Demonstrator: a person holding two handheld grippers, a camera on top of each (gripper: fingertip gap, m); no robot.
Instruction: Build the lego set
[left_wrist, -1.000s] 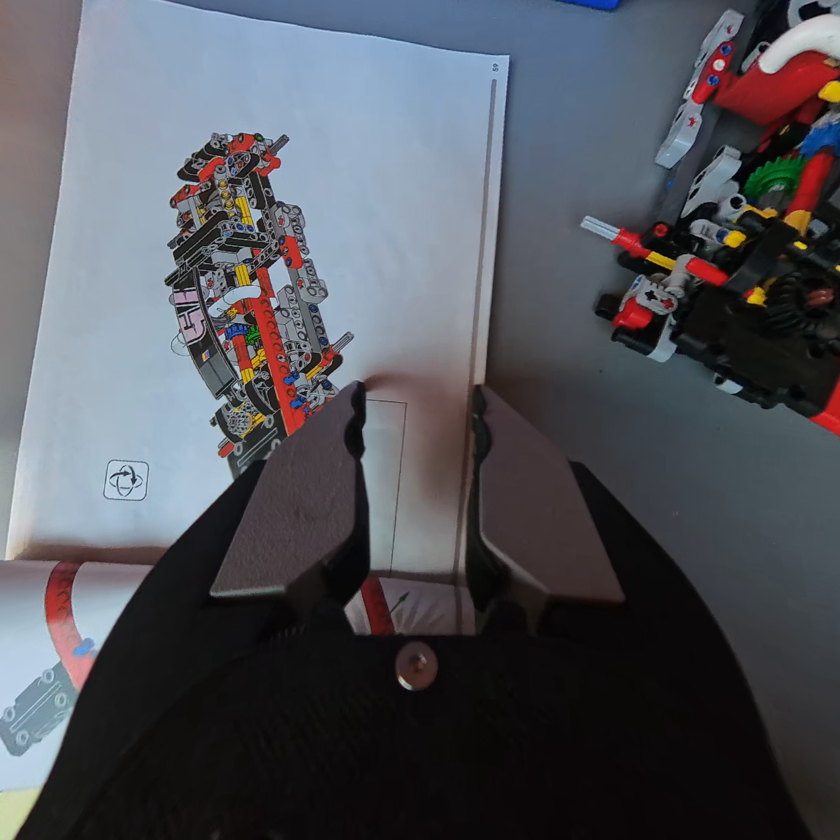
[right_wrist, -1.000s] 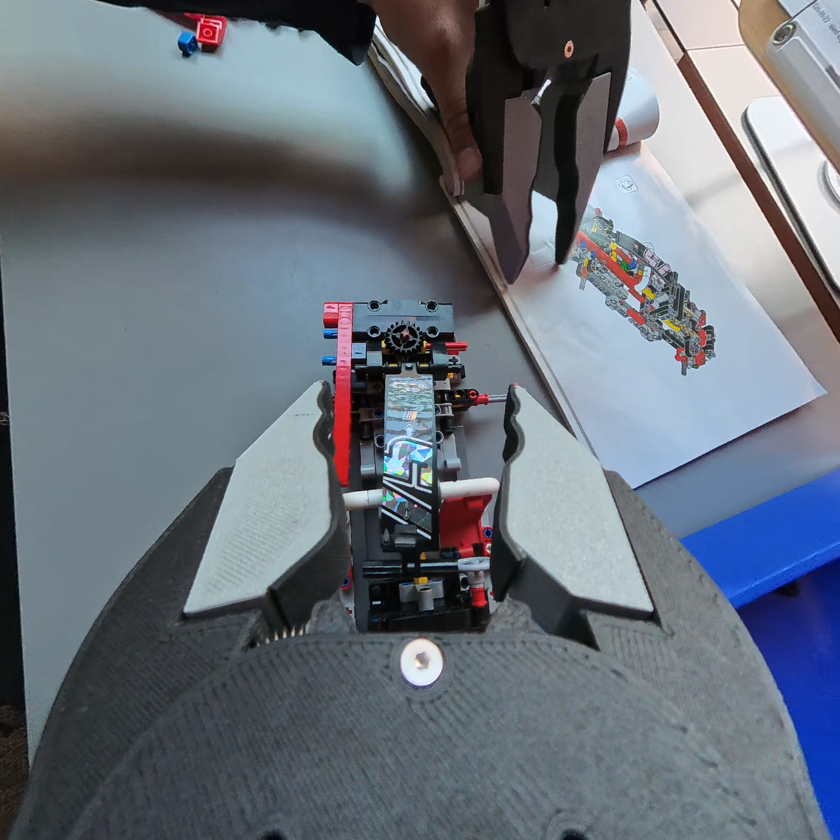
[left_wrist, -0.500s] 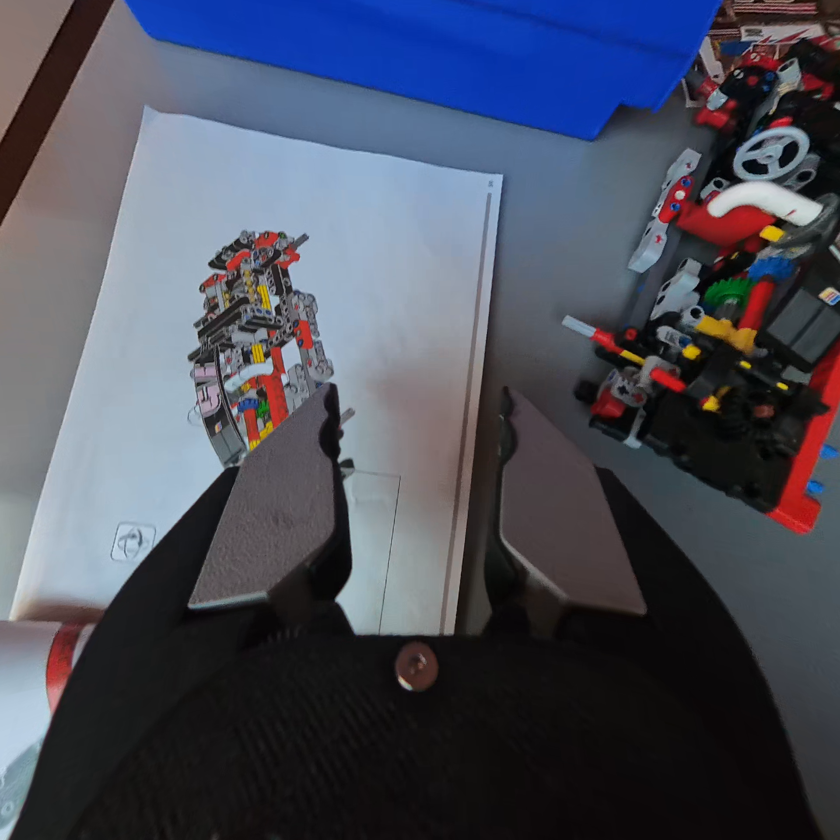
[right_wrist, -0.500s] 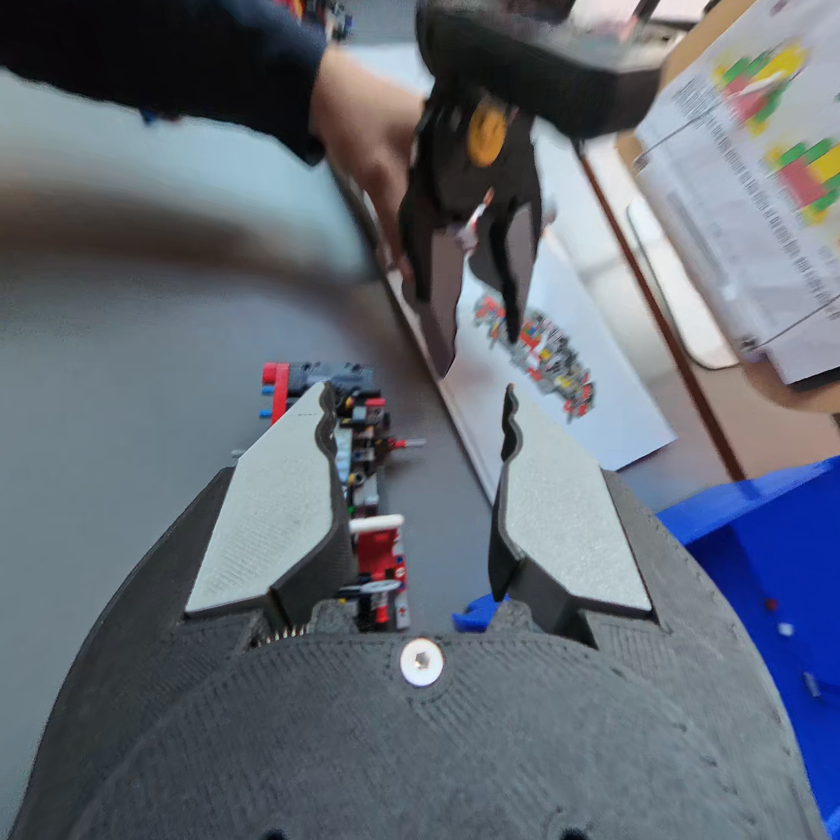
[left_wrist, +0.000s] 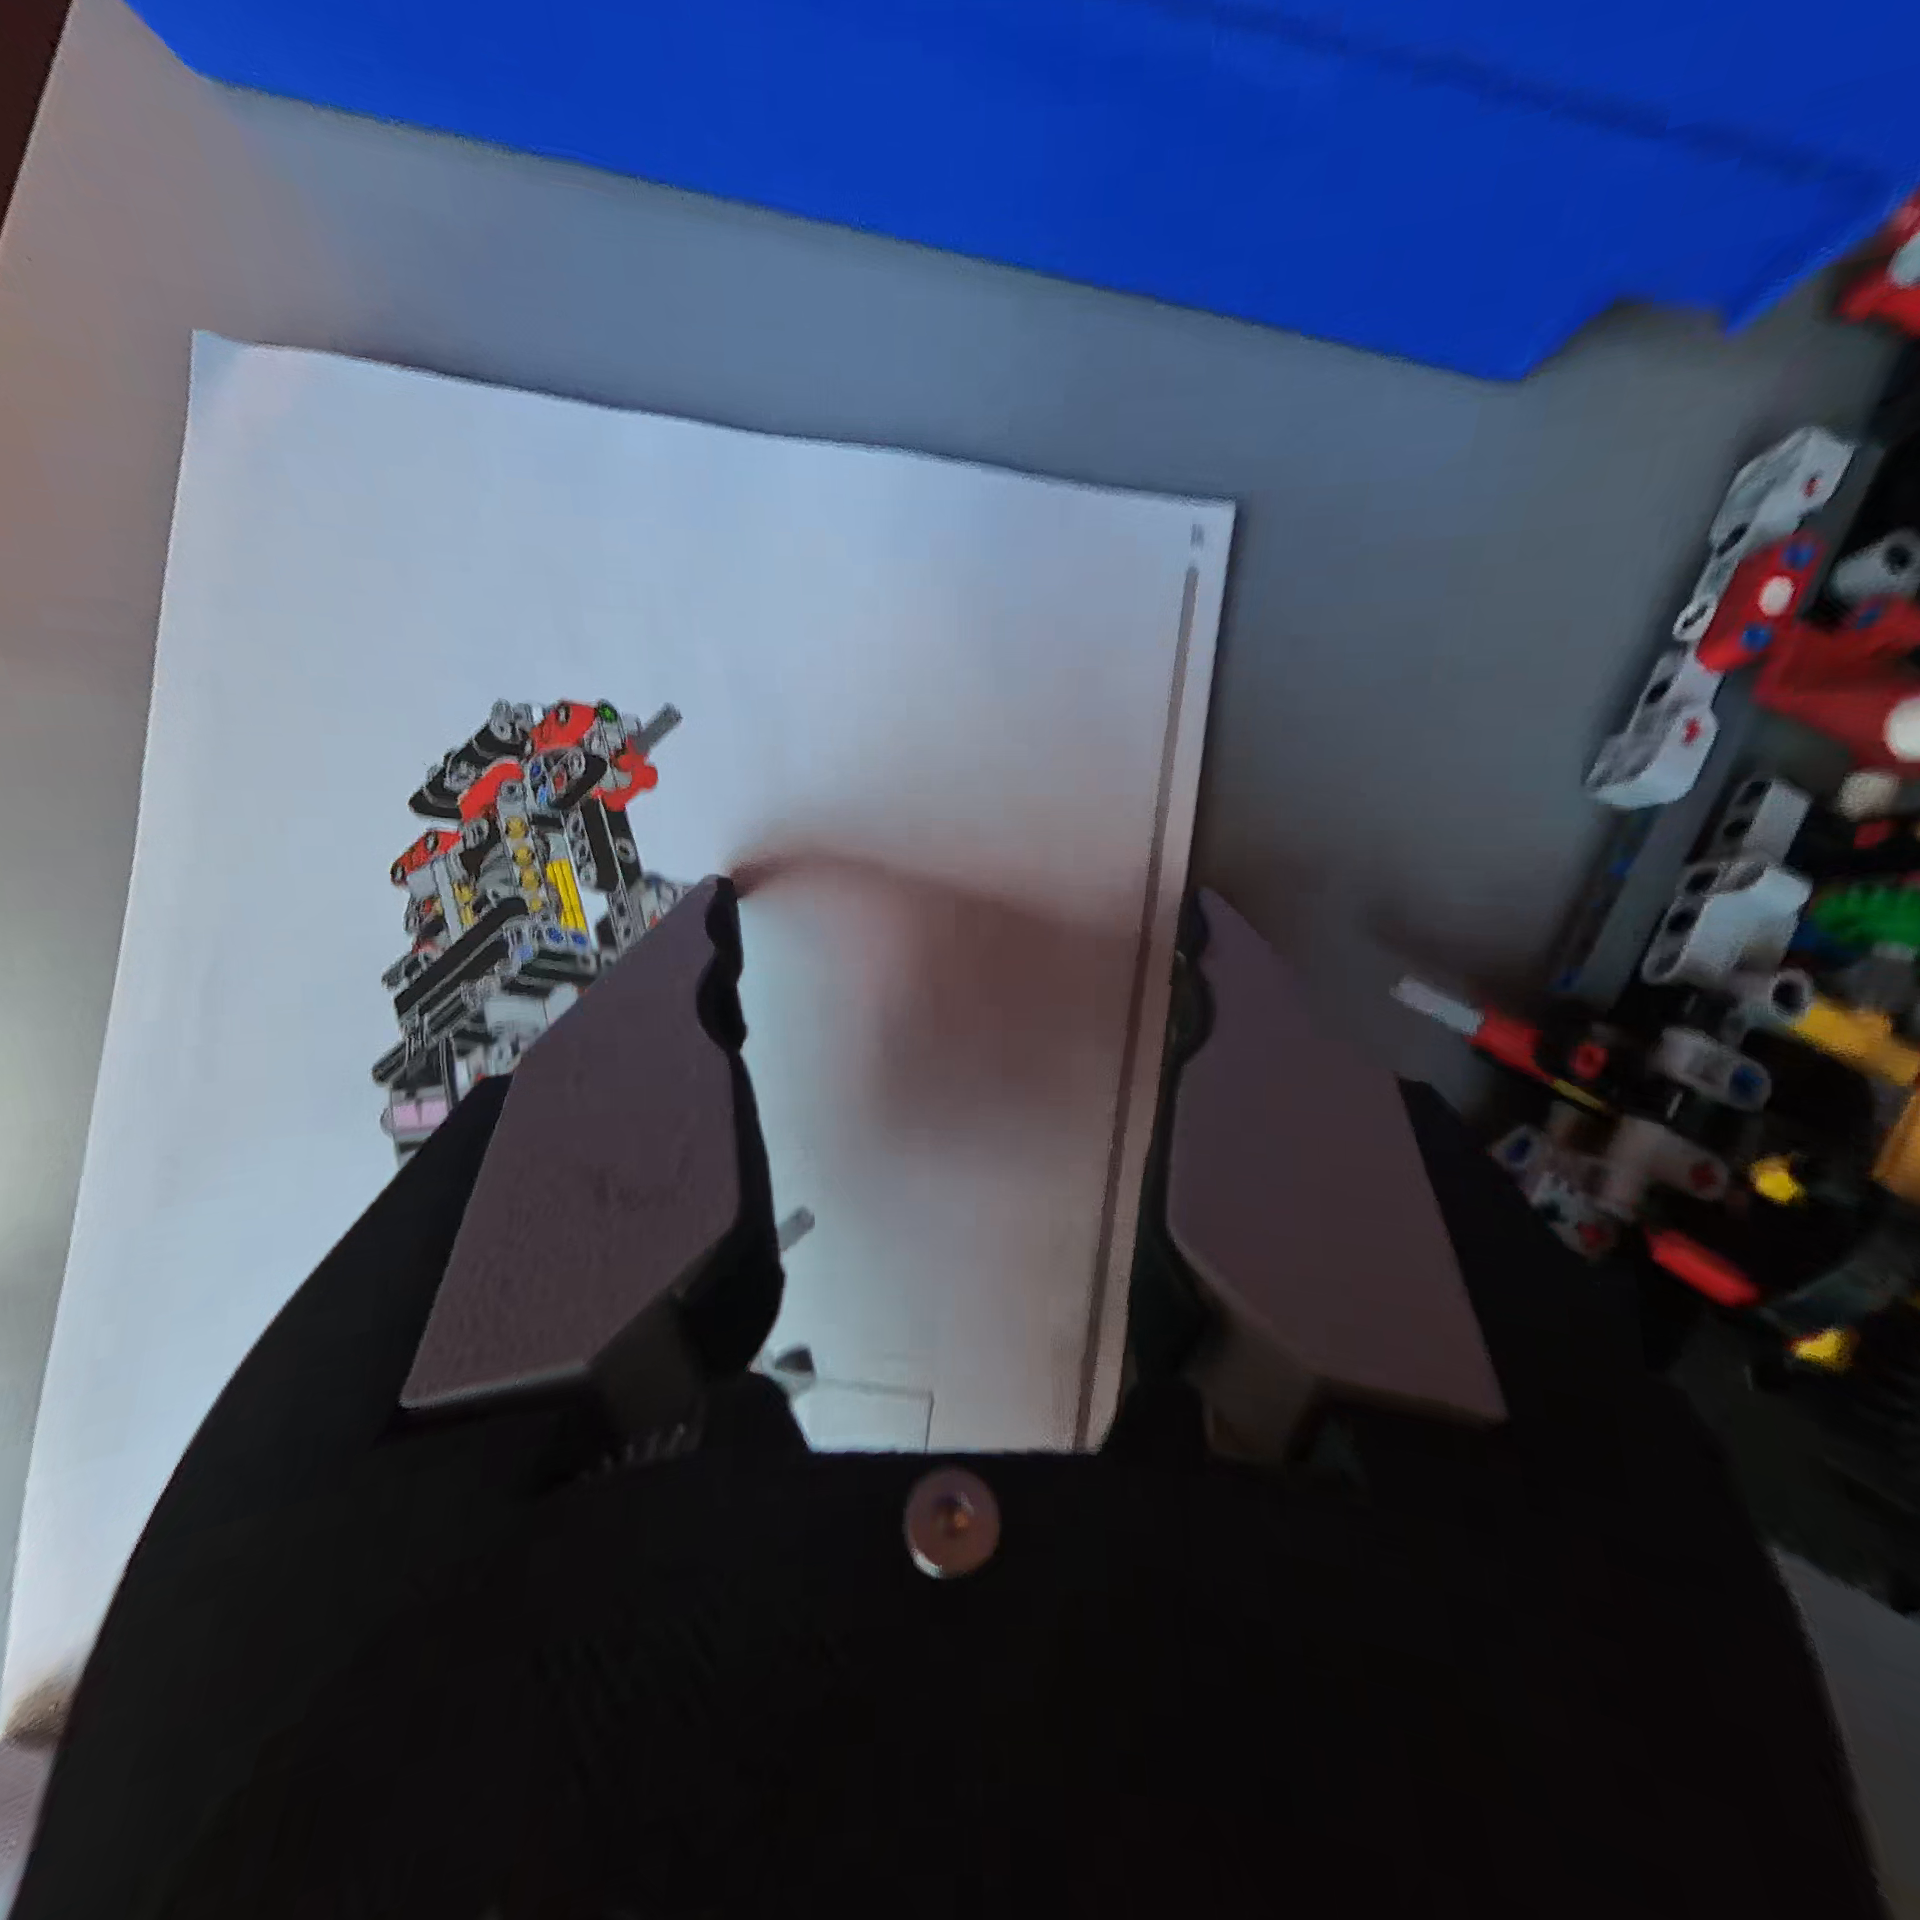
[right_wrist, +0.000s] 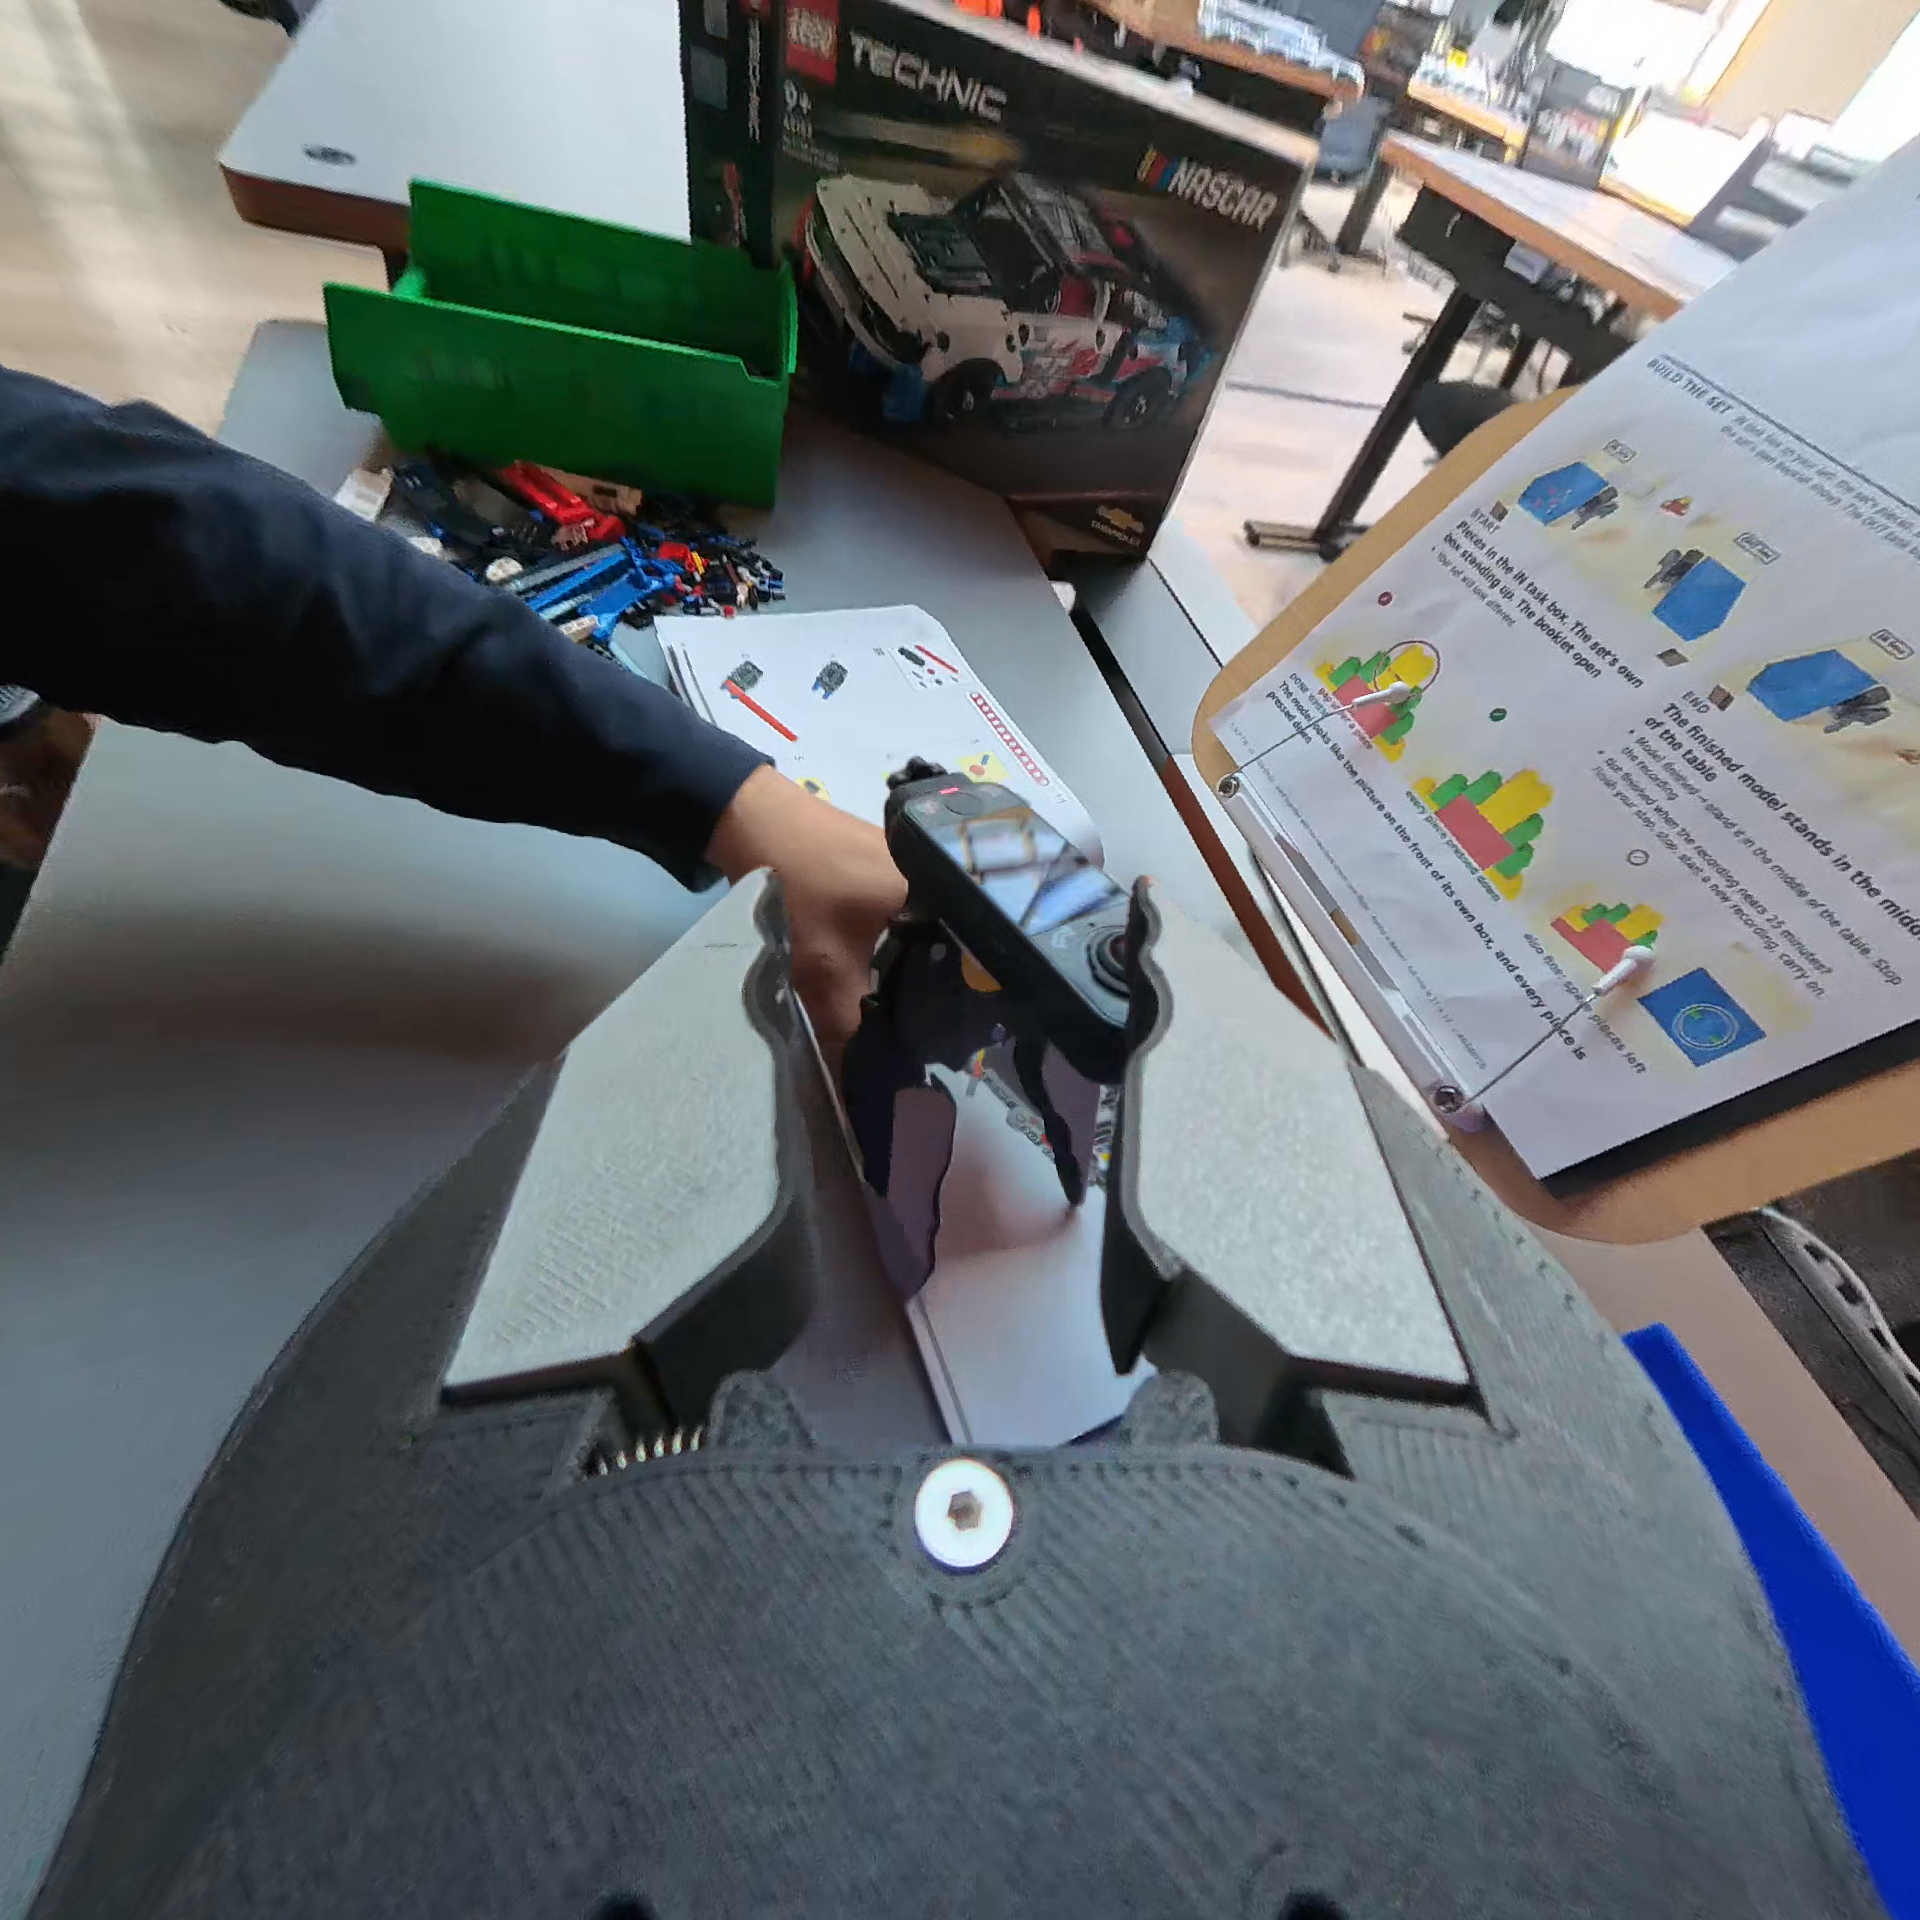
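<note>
My left gripper stands wide open, nothing between its grey fingers. It hangs over the white instruction-booklet page printed with a red, black and grey model drawing, which fills the centre-left of the left wrist view. The page lies flat on the grey tabletop. At the right edge of that frame sits the partly built red, black and white brick model, well apart from my fingertips and blurred. A blue plastic bin spans the top of the frame.

My right gripper is also open with nothing in its grasp; between its light grey fingers, farther off, I see my left gripper with its black camera, held by a hand in a dark blue sleeve. Upper centre stands a dark cardboard set box bearing a car picture, with a green plastic bin to its left and loose blue, red and black brick pieces below that. A printed sheet on a wooden board fills the right side.
</note>
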